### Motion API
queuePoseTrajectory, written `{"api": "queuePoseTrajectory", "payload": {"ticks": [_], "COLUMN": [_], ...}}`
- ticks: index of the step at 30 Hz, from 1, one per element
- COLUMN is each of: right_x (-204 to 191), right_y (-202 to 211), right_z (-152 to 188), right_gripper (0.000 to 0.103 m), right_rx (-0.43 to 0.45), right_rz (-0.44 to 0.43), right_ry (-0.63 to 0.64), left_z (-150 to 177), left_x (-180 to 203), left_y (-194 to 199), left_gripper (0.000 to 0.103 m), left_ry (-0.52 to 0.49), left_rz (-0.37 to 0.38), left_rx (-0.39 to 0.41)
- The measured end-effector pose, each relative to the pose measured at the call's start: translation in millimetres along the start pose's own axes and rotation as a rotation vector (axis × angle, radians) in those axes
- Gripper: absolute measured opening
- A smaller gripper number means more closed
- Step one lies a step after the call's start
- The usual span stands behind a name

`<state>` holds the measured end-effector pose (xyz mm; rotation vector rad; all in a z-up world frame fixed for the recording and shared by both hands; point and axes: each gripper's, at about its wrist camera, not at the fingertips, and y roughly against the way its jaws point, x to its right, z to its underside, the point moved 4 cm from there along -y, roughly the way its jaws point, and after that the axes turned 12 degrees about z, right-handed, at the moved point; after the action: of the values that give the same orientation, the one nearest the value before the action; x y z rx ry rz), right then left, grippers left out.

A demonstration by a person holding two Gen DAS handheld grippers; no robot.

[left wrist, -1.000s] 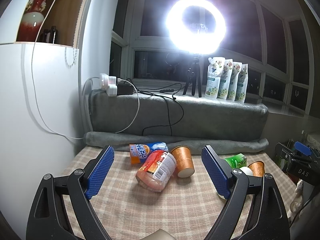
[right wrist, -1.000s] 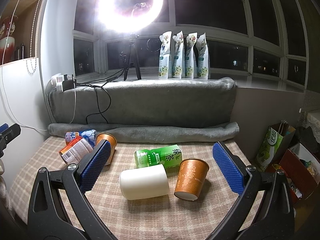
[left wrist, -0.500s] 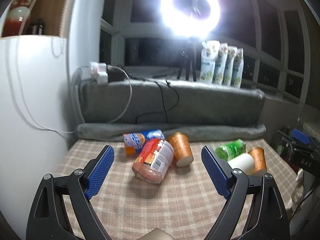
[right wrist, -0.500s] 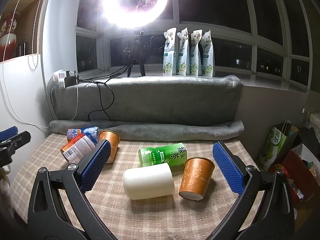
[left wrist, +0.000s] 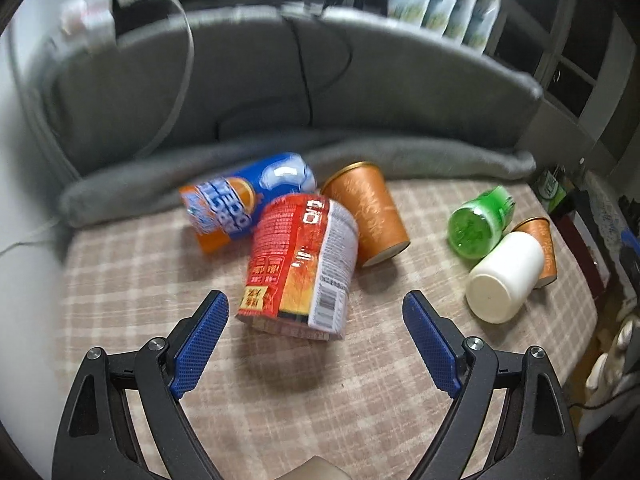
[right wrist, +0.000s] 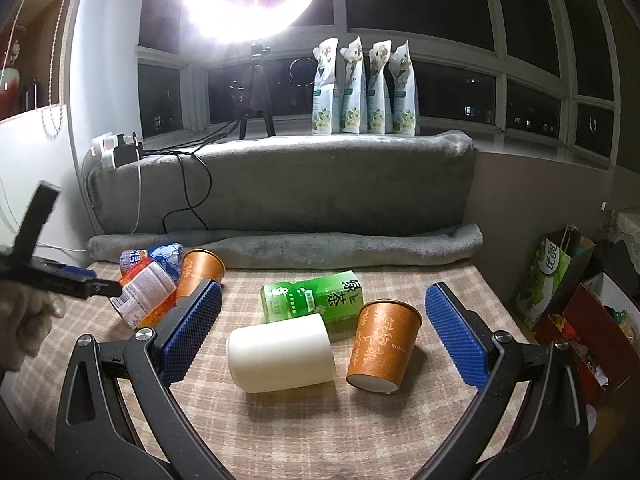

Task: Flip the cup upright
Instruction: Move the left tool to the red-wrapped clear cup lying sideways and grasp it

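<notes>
A red and white noodle cup (left wrist: pixel 300 264) lies on its side on the checked tablecloth, its wide end toward my left gripper (left wrist: pixel 316 312), which is open just short of it. An orange paper cup (left wrist: pixel 366 212) lies on its side behind it. My right gripper (right wrist: pixel 320 320) is open above a white cup (right wrist: pixel 280 354) lying on its side and a second orange paper cup (right wrist: pixel 382 346) that leans tilted, mouth up. The noodle cup (right wrist: pixel 146 294) and first orange cup (right wrist: pixel 198 274) also show at the left of the right wrist view.
A blue and orange can (left wrist: pixel 244 200) and a green tea bottle (right wrist: pixel 312 296) lie on the table. A rolled grey blanket (right wrist: pixel 280 246) lines the back edge. Bags and boxes (right wrist: pixel 560 276) stand on the floor to the right. The left tool (right wrist: pixel 44 264) shows at far left.
My left gripper has tilted down and moved in close to the noodle cup. My right gripper has come slightly nearer to the white cup. No object has moved.
</notes>
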<state>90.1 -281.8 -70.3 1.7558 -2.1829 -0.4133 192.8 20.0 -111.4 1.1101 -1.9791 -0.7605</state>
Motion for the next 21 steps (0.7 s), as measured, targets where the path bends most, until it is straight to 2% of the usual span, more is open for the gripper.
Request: {"api": "queuePoseTrajectory", "payload": {"ticks": [6, 21], "right_x": [7.7, 12.1], "right_y": [-8.2, -21.2], "right_z": [0.8, 5.4], "right_gripper": [0.103, 0.103], "right_rx": [-0.02, -0.042], "right_rz": [0.011, 0.015], "right_ry": [-0.02, -0.032], "left_z": [-14.8, -21.6], "left_x": [-6.2, -14.4], "left_y": [-27.8, -84.3], "left_gripper": [0.089, 0.089], "left_ry": [0.006, -0.004], "left_rz": [0.025, -0.024], "left_rx": [-0.095, -0.247]}}
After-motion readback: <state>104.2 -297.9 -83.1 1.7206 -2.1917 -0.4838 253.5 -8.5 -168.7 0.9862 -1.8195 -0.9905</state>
